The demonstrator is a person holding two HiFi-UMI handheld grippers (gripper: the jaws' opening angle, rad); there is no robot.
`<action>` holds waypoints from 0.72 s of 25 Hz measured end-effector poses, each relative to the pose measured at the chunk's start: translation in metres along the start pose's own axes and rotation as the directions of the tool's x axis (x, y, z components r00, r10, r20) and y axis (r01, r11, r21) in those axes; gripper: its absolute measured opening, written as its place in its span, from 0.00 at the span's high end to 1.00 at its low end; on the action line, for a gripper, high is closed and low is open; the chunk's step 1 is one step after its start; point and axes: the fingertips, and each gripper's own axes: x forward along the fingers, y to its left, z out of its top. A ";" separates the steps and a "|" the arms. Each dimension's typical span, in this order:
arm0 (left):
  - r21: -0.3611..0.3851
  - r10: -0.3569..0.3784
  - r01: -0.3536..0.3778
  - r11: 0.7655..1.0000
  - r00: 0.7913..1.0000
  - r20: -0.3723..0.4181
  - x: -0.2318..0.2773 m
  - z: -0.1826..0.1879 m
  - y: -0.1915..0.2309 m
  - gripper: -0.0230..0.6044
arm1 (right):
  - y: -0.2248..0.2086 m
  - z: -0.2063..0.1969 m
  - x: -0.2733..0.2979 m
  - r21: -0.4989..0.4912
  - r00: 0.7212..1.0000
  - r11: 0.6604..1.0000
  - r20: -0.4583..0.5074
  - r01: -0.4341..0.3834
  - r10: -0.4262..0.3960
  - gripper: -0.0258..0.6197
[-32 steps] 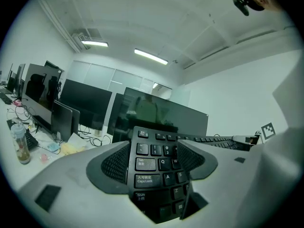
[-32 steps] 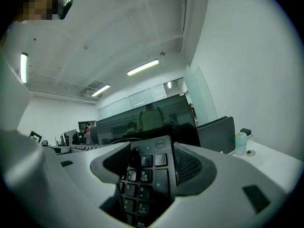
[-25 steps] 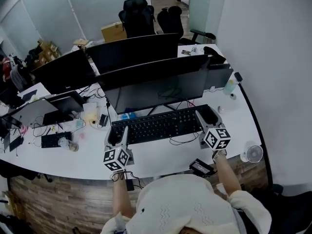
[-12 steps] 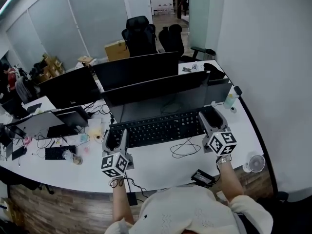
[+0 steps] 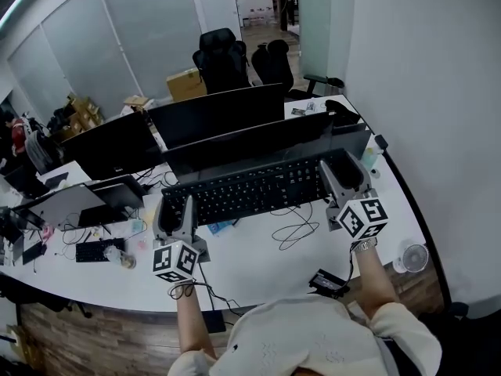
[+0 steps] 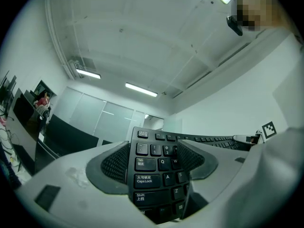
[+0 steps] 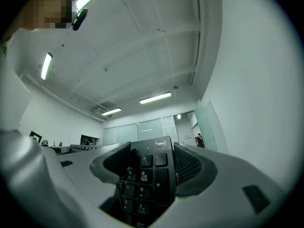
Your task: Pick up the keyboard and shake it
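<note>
Left tongs point(image 5: 175, 212) and right tongs point(image 5: 345, 177): both are pressed onto the keyboard point(image 5: 252, 188), one at each short end. The left gripper view shows the ribbed pads closed over the Tab, Caps Lock and Shift end. The right gripper view shows the pads closed over the number pad, just below the maker's round logo. Change noted against a second ago: the keyboard then lay flat on the surface point(image 5: 258, 266) in front of the near monitor point(image 5: 262, 143). It now hangs between the two tongs, raised off the surface, and sits higher and closer to the monitor's lower edge. The right marker cube point(image 5: 362, 218) has come up and outward, and the left marker cube point(image 5: 174, 262) has dropped back toward the person. The strip where the keyboard lay is now uncovered, showing a loose looped cable point(image 5: 293, 227) and a small blue item point(image 5: 222, 227). Position: the keyboard spans the gap from one pair of tongs to the other, roughly level, with its key face turned up toward the person. Condition: black, full width, letter block on the left and number pad on the right, with white legends legible at the left end. Surroundings: a second row of dark monitors point(image 5: 211, 110) stands behind the first. A small white fan point(image 5: 413, 258) stands near the right edge of the surface. A laptop point(image 5: 74, 202) sits to the left among cables. Office chairs point(image 5: 227, 53) stand beyond the desk.
</note>
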 end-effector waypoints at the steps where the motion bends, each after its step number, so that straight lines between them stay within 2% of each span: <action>1: 0.008 -0.004 0.004 1.000 1.000 0.016 0.001 0.008 -0.001 0.49 | 0.002 0.007 0.001 -0.003 1.000 1.000 0.017 -0.003 0.003 0.55; 7: 0.038 -0.032 0.027 0.999 0.990 0.134 0.003 0.056 -0.010 0.49 | 0.013 0.059 0.002 -0.051 0.989 0.998 0.139 -0.032 0.038 0.55; 10: 0.070 -0.046 0.030 0.997 0.971 0.236 -0.004 0.088 -0.019 0.49 | 0.022 0.090 -0.003 -0.087 0.968 0.995 0.240 -0.056 0.076 0.54; 11: 0.098 -0.059 0.031 0.995 0.951 0.302 -0.011 0.102 -0.025 0.49 | 0.025 0.104 -0.009 -0.107 0.947 0.992 0.307 -0.066 0.096 0.54; 12: 0.136 -0.082 0.031 0.990 0.919 0.386 -0.020 0.118 -0.032 0.49 | 0.030 0.117 -0.020 -0.132 0.911 0.988 0.393 -0.077 0.123 0.54; 14: 0.210 -0.138 0.029 0.977 0.839 0.526 -0.040 0.145 -0.046 0.49 | 0.038 0.139 -0.042 -0.178 0.822 0.980 0.542 -0.091 0.175 0.54; 15: 0.224 -0.151 0.030 0.974 0.824 0.547 -0.044 0.151 -0.049 0.49 | 0.039 0.144 -0.047 -0.185 0.802 0.978 0.568 -0.092 0.183 0.54; 16: 0.218 -0.149 0.035 0.975 0.834 0.532 -0.041 0.151 -0.048 0.49 | 0.038 0.144 -0.045 -0.180 0.809 0.980 0.560 -0.090 0.177 0.54; 18: 0.170 -0.119 0.047 0.984 0.890 0.440 -0.021 0.140 -0.039 0.49 | 0.032 0.138 -0.029 -0.155 0.865 0.985 0.481 -0.075 0.142 0.55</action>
